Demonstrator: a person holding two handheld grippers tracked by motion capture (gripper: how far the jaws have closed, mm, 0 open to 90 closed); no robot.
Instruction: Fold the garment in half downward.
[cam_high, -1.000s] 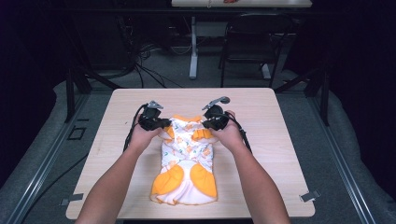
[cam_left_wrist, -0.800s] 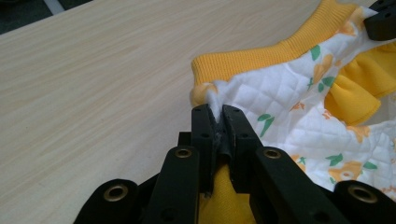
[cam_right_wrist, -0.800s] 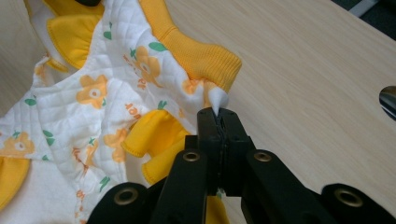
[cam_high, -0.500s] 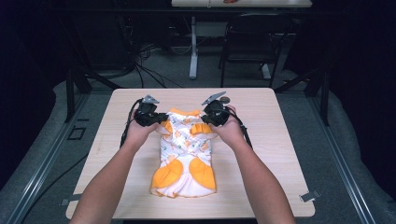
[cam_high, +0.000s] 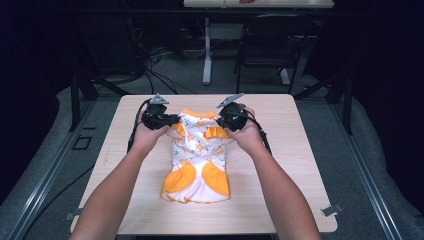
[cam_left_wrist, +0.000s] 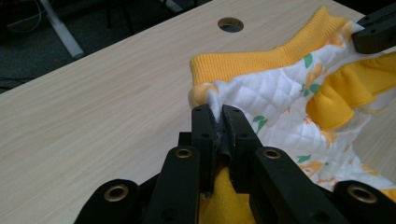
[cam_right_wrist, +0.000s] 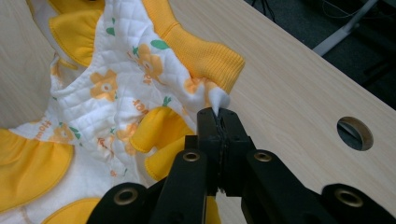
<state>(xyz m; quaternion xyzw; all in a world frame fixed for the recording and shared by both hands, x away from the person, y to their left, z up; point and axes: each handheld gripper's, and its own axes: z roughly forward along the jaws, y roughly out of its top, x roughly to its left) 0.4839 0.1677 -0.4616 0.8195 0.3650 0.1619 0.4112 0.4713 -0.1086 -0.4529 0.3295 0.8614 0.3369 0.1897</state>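
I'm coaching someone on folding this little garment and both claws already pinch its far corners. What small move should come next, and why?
Probably draw both corners toward the person's side, folding the top over. The left claw and right claw are each shut on a far corner of the white quilted garment with orange flowers and yellow ribbed trim, which lies flat on the pale wooden table, its lower half resting free.

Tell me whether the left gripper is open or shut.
Shut. The left gripper has its jaws pressed together on a pinch of the garment's white quilted fabric, near its yellow ribbed band.
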